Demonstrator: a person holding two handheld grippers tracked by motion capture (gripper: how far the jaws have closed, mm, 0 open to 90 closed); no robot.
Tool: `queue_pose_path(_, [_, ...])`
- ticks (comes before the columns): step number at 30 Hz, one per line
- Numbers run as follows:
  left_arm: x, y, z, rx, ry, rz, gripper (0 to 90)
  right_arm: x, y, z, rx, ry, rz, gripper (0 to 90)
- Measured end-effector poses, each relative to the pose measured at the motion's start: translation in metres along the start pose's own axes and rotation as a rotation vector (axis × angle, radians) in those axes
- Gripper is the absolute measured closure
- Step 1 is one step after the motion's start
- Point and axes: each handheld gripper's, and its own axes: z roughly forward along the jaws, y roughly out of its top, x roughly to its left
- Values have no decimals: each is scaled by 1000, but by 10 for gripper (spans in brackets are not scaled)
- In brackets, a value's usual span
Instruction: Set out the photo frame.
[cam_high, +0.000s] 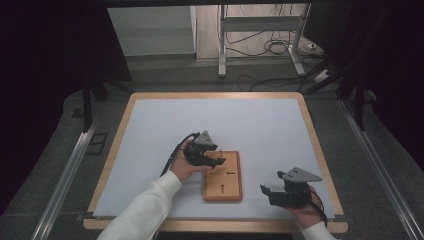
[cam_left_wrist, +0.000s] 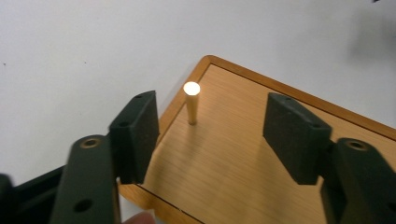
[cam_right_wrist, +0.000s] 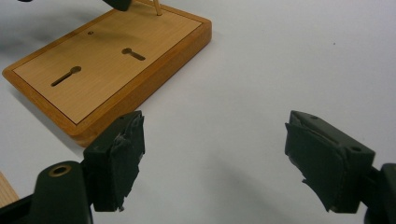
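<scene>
The left gripper (cam_left_wrist: 205, 135) has its jaws spread with nothing between the pads; ahead of them, nearer the left pad, a wooden peg (cam_left_wrist: 192, 103) stands upright near the corner of the wooden board (cam_left_wrist: 233, 158). The step looks like lining up to grasp the peg; next, advance and centre the jaws around it. The right gripper (cam_right_wrist: 212, 161) rests open over the white tabletop (cam_right_wrist: 280, 56), well apart from the board.

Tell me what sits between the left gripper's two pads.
In the left gripper view, the left gripper stands open over the wooden board. A small upright wooden peg rises from the board between the pads, nearer the left one, touching neither.
</scene>
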Motion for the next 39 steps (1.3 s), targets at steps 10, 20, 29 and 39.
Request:
queue_pose_path(10, [7,-2,9,-12,-10,4,620,0,0,1,5,0,0,202])
queue_pose_path(20, [8,-2,15,-22,-16,-7,763,0,-1,1,9,2,-3,202])
queue_pose_path(29, [11,-1,17,-32,-16,-25,833,0,-1,2,9,2,-3,202])
queue_pose_path(39, [19,-1,17,-20,-68,-65,835,9,2,1,-1,-7,-69,197])
